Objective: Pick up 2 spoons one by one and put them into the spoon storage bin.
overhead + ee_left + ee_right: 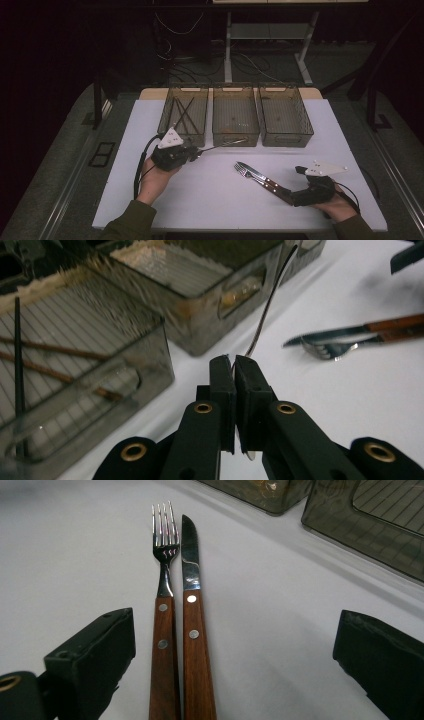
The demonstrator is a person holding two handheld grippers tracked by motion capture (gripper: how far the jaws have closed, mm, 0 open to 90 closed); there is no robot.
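My left gripper (197,152) (234,360) is shut on a thin metal utensil (225,145) (267,305), whose free end reaches toward the front of the middle bin (235,136); its far end is too thin to identify. A wooden-handled fork (244,172) (165,555) and knife (256,176) (189,555) lie side by side on the white table (200,200). My right gripper (291,195) (235,615) is open at their handle ends, one jaw on each side and touching neither.
Three clear mesh bins stand in a row at the back. The left bin (183,90) holds several dark chopsticks (184,117). The right bin (287,139) looks bare. Beyond the table's far edge are desk legs and cables.
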